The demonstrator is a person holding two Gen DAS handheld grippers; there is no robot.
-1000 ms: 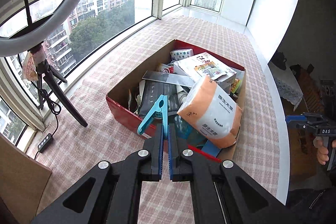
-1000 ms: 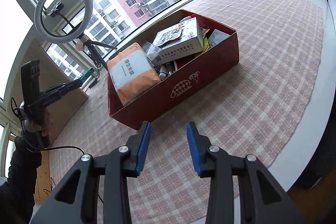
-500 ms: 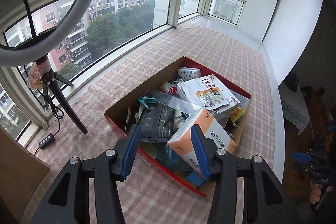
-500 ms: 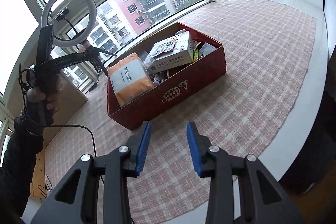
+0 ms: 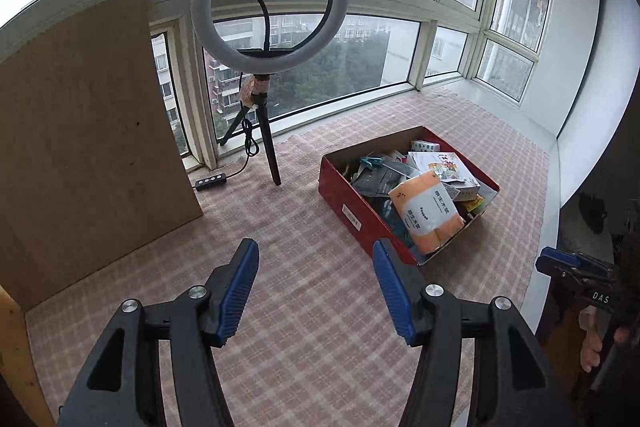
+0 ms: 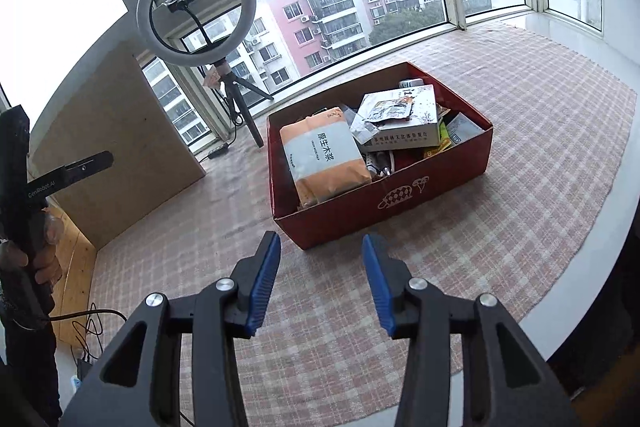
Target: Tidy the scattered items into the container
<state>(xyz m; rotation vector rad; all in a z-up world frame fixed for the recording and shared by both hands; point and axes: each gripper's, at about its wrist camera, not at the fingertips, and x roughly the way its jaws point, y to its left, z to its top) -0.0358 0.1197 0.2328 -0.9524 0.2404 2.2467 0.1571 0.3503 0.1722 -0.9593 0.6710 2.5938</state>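
left gripper jaws just opened, empty, short of red box; right gripper likewise. cloth bare; tidying looks done.

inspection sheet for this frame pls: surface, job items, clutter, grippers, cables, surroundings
Surface: checked pink cloth, bare around the box.
Job's things: red box full; orange tissue pack, white carton and teal clip inside.
Clutter: nothing seen loose on the cloth.
Grippers: left gripper open, jaws have just been opening, nothing between them; right gripper open, jaws just widened, empty.
Cables: ring light lead with inline switch on the cloth.
Surroundings: ring light on tripod, cardboard panel, windows.
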